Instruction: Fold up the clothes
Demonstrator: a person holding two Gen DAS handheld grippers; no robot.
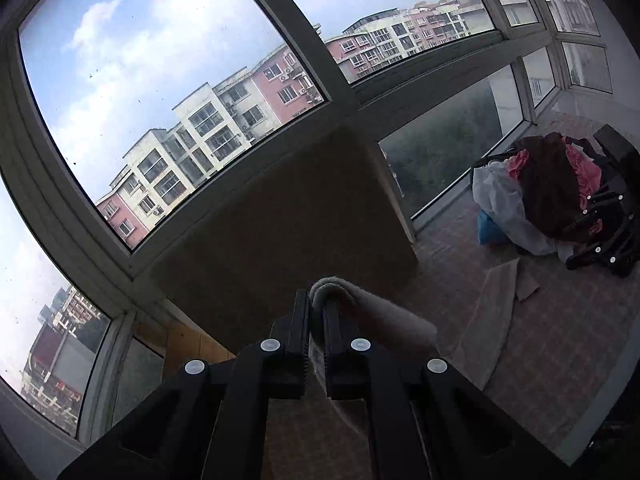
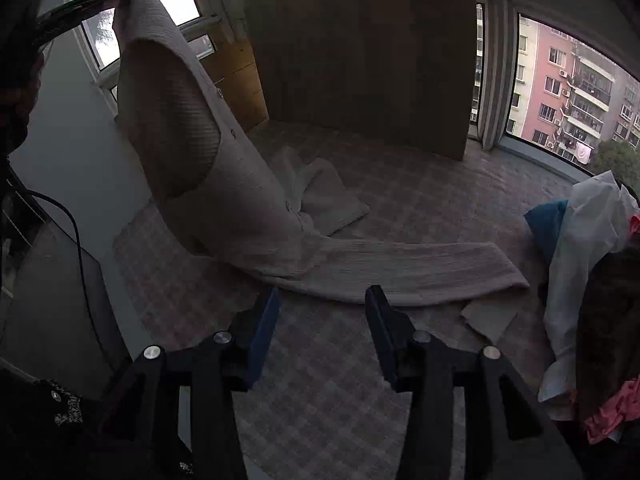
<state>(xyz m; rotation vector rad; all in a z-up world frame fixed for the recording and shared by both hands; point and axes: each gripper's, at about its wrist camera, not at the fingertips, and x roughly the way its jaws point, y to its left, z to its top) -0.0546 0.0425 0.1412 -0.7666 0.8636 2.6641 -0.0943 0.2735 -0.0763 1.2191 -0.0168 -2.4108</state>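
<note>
the biggest thing in play is the beige cardigan (image 2: 240, 184), a ribbed knit with small buttons down the front. its upper part is hoisted high at the left of the right wrist view, one corner held up near the window, the body hanging in a long soft drape. its lower part and one long sleeve trail across the checked cloth (image 2: 320, 380) that covers the flat surface; whether that is a table or a bed i cannot tell. the sleeve runs out flat to the right, ending just short of the clothes pile (image 2: 592, 280).

that pile is a loose heap: a white shirt, something dark brown, pink fabric, a bit of blue. behind stands a plain brown board (image 2: 360, 52) against the windows.

the step in hand looks like lifting the cardigan to spread it before a fold. the left tongs (image 1: 316, 312) are pinching a thick rolled edge of the knit between closed fingers. the right tongs (image 2: 322, 300) are spread wide, holding nothing, and hover just above the cloth near the sleeve.

the next move likely calls for a second grip by the right tongs, on the other shoulder or hem, so the garment hangs evenly. the knit is limp and stretchy, so a one-corner hold lets it twist.
</note>
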